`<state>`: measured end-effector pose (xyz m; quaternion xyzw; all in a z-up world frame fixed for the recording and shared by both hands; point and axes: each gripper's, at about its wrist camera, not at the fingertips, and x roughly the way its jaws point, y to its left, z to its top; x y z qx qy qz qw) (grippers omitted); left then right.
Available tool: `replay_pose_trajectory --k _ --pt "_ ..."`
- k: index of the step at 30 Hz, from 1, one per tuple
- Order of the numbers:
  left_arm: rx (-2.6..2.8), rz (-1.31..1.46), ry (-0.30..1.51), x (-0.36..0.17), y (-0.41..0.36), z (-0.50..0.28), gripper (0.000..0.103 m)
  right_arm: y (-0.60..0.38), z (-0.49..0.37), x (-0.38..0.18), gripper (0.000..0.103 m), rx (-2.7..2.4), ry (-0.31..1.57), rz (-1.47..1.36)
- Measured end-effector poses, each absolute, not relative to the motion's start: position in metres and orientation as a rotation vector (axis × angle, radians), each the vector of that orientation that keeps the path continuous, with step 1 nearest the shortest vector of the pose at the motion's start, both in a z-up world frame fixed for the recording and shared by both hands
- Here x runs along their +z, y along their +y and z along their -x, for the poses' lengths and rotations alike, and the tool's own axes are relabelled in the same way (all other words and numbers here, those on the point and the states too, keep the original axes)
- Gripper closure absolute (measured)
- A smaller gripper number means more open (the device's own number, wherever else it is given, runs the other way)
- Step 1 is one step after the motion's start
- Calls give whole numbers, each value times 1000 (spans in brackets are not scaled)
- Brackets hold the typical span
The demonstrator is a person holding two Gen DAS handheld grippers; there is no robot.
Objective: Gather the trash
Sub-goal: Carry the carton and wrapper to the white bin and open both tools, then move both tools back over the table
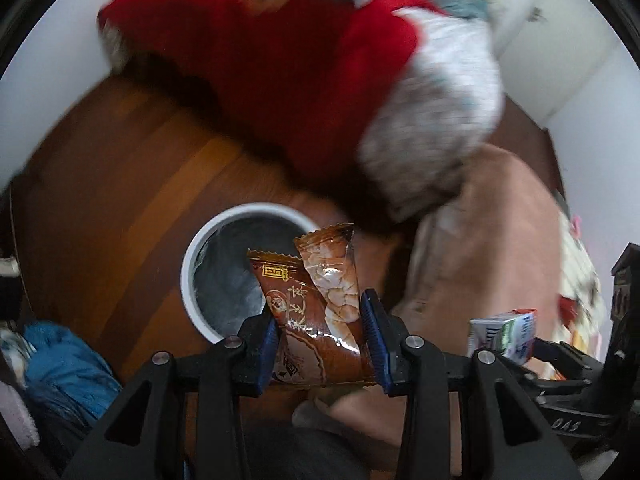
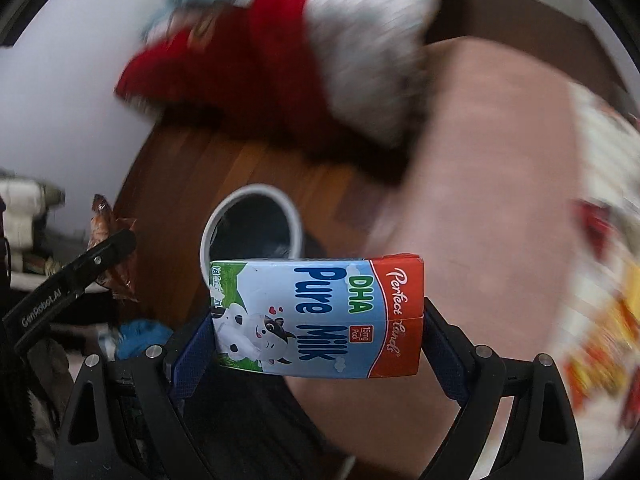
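Trash in your claws is two brown crinkled snack wrappers (image 1: 320, 304) and one light-blue cardboard milk carton (image 2: 320, 316). Your left claw (image 1: 324, 340) is clamped on both wrappers together, their long axes running forward and up from the blue pads (image 1: 269, 340). Your right claw (image 2: 320, 336) grips the carton crosswise, its long axis spanning from pad to pad, the red end at the right.

What the drop turns on is the white-rimmed round bin (image 1: 192, 268) with a dark liner, standing on the wooden floor (image 1: 120, 200). From the left claw it lies just ahead and slightly to the left, the wrapper tips overlapping its mouth in the view. From the right claw the bin's rim (image 2: 208, 236) sits straight ahead of the carton's left half, so the carton's red end hangs to the right of the opening.

Your left claw looks the nearer and better lined up. I judge the right needs shifting leftward before release. Everything beyond the bin is blurred.
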<state>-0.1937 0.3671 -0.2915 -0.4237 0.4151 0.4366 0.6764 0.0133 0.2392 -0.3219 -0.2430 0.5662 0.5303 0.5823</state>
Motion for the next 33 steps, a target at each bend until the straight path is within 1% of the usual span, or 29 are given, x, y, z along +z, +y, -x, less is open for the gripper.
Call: replay_pose_trajectory --k 2,5,6,7,8,9,10,11,12,16,17,19,21,24,29,33 --pt "970 1023 951 -325 393 208 67 281 13 -354 9 1258 1345 631" --pt "979 1093 975 -361 418 222 65 331 43 -398 9 1265 1366 720" --pt "987 1117 985 -372 425 227 54 339 49 -409 9 1265 1373 741" --pt "981 1146 989 -383 433 232 36 352 56 -422 9 1266 1385 759" --pt "981 1176 985 -393 438 236 28 363 65 -436 9 1263 1394 780" --pt "985 1195 984 -398 444 237 18 369 68 -444 9 1262 1396 793" --pt "991 1212 982 -405 447 239 12 377 74 -455 9 1261 1397 811" --pt "1002 1224 989 -409 448 240 10 383 78 -467 9 1258 1400 827" --pt "1017 1231 993 -411 452 244 8 390 80 -474 9 1261 1412 837" --pt "1114 1198 1009 -410 447 265 8 412 84 -498 8 1268 1453 848" --pt "1145 1176 1016 -408 443 272 7 415 86 -503 1 1272 1466 847" --pt "1198 1133 1031 -403 439 281 4 421 85 -510 0 1279 1478 831" --pt "1250 1089 1048 -401 433 287 4 423 84 -512 0 1281 1481 817" --pt "1298 1033 1071 -398 424 289 4 422 80 -511 0 1264 1437 842" --pt "1318 978 1091 -394 408 287 4 414 86 -498 0 1212 1301 946" --pt "1315 947 1090 -385 395 281 4 400 91 -485 0 1207 1255 982"
